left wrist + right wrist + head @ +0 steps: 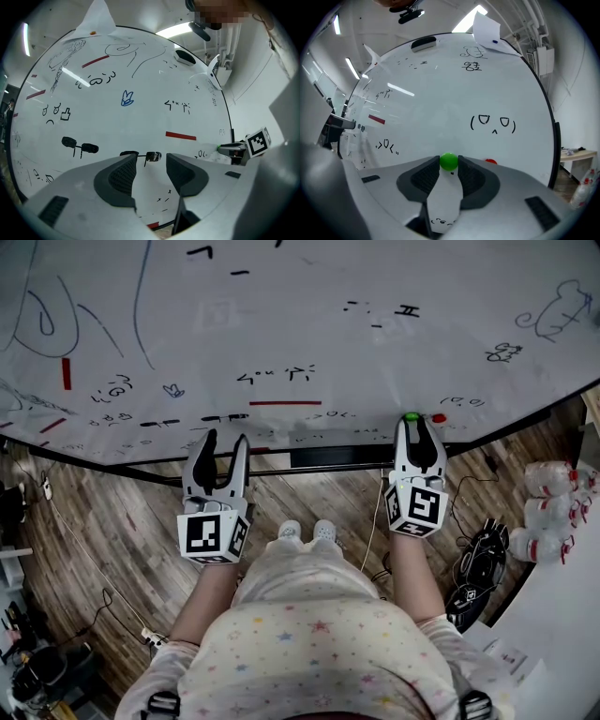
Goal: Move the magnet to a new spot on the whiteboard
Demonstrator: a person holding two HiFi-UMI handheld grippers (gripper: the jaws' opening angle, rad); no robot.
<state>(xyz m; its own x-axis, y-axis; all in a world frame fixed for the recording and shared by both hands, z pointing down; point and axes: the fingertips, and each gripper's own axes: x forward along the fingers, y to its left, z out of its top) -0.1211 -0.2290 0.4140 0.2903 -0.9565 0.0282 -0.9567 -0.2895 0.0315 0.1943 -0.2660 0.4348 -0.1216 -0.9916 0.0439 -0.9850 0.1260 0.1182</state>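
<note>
A green round magnet point(449, 161) sits on the whiteboard point(309, 334) near its lower edge, and my right gripper point(449, 165) is shut on it, one jaw tip on each side. From the head view the green magnet point(411, 416) shows just past the tips of the right gripper point(417, 424). A red magnet point(439, 418) sticks to the board just right of it, also visible as the red magnet point(491, 162) beside the right jaw. My left gripper point(223, 444) stands open in front of the board with nothing between its jaws point(150, 166).
The board carries marker doodles, red strips point(285, 402) and black magnets point(69, 141). A black tray rail point(328, 460) runs under it. Bottles point(548, 512) stand on a white table at right; cables point(473, 568) lie on the wood floor.
</note>
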